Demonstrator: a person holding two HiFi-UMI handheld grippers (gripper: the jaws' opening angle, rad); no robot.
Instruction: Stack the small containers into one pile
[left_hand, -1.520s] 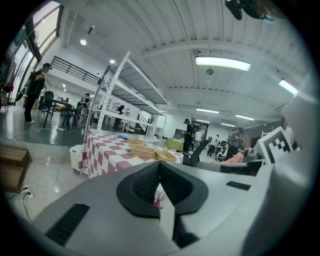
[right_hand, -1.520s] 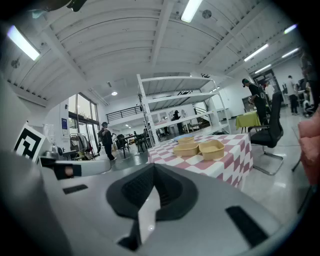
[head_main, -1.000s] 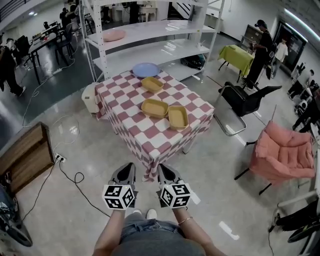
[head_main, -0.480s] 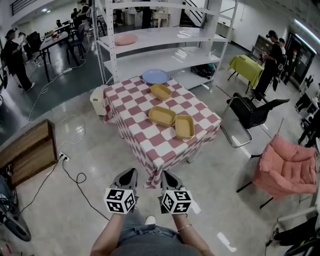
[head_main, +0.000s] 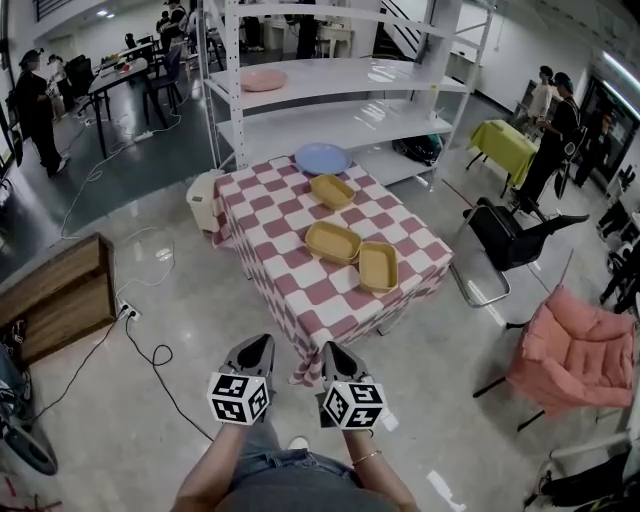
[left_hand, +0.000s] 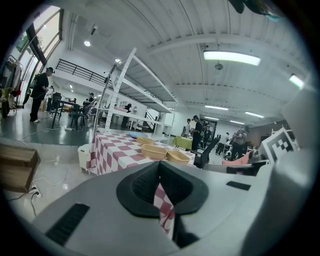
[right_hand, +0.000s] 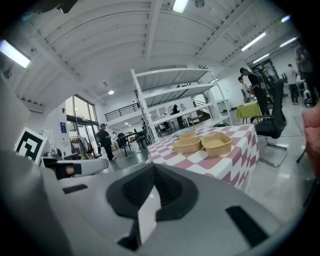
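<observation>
Three shallow yellow containers (head_main: 334, 241) lie unstacked on checkered table (head_main: 290, 272).

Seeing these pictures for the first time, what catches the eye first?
The red-and-white checked table stands in the middle of the head view, bearing three unstacked yellow containers and a blue plate at its far edge. Nearer the person, the left gripper and right gripper point toward it, shut and empty.

Three small yellow containers (head_main: 332, 190) (head_main: 333, 241) (head_main: 378, 266) sit on the one checkered bench (head_main: 270, 230), alongside one blue plate (head_main: 322, 158). One pink plate (head_main: 264, 80) lies on the single shelf rack (head_main: 340, 72). Two grasping tools show: left tongs (head_main: 260, 343), right tongs (head_main: 331, 349).
</observation>
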